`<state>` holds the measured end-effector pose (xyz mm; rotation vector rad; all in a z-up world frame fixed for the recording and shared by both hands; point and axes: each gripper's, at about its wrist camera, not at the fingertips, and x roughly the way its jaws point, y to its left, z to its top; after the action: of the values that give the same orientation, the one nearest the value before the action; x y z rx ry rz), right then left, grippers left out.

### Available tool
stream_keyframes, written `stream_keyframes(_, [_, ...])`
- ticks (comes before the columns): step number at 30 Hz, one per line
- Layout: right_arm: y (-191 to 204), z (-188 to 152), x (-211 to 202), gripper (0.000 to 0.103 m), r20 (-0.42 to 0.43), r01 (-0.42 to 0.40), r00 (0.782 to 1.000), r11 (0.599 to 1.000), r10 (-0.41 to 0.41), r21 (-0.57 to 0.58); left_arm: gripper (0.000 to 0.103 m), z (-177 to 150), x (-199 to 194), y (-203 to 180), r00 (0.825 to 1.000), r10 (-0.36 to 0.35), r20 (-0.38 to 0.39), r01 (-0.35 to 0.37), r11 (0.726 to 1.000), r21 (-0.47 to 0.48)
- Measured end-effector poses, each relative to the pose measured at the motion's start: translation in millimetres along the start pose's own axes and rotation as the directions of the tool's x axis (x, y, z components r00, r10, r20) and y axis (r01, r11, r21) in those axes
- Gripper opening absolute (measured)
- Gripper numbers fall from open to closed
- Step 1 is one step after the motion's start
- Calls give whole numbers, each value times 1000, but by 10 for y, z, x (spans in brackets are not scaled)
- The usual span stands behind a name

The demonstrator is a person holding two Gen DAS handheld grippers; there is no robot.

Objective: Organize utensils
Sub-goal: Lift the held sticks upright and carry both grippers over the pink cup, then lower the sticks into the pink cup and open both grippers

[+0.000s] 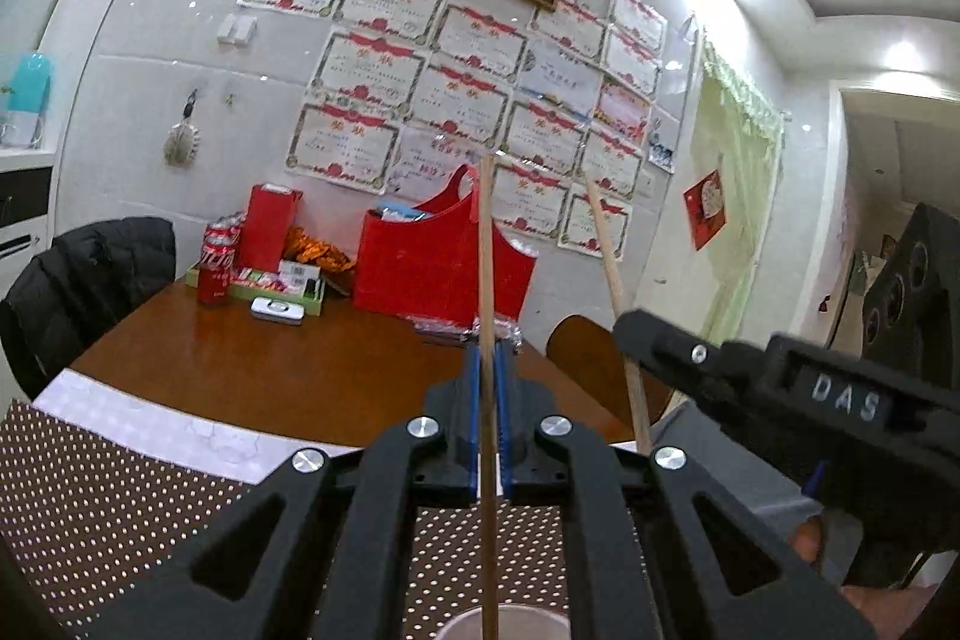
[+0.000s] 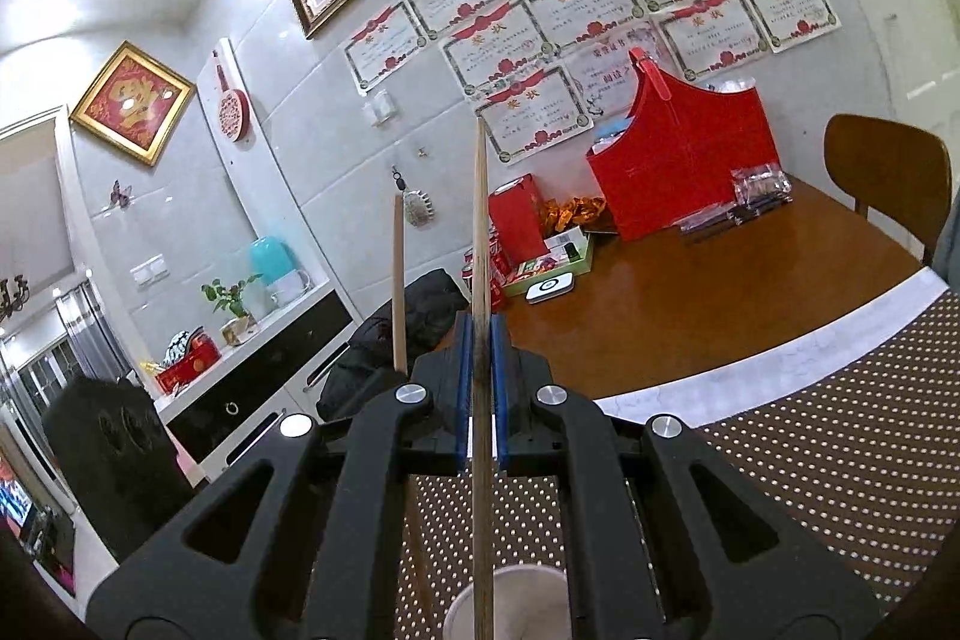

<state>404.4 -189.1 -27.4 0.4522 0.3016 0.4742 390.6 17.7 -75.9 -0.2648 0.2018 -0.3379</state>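
My left gripper [image 1: 487, 358] is shut on a wooden chopstick [image 1: 486, 250] that stands upright, its lower end over a white cup [image 1: 510, 623] at the bottom edge. My right gripper [image 2: 480, 334] is shut on a second wooden chopstick [image 2: 479, 220], also upright over the white cup [image 2: 510, 604]. In the left wrist view the right gripper [image 1: 636, 334] shows at the right with its chopstick [image 1: 606, 250] leaning. In the right wrist view the left gripper's chopstick [image 2: 398, 280] stands to the left. Both grippers are above a brown dotted placemat [image 1: 102, 496].
A wooden table [image 1: 288, 370] carries a red basket [image 1: 438, 268], red cans [image 1: 216, 268], a red box [image 1: 267, 226] and a tray of packets [image 1: 282, 280]. A dark jacket hangs on a chair [image 1: 90, 280] at left. A wooden chair [image 2: 888, 172] stands at the table's far side.
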Motion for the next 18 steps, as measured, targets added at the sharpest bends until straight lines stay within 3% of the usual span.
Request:
stream_keyframes(16, [-159,-347,214,8,-80,43,996,999,-43,2,5,-389,65,103,998,4,-70,-4,1000,-5])
stream_keyframes(18, [-183,-368,167,13,-100,54,994,998,-52,14,7,-394,22,100,997,8,-71,-8,1000,-1])
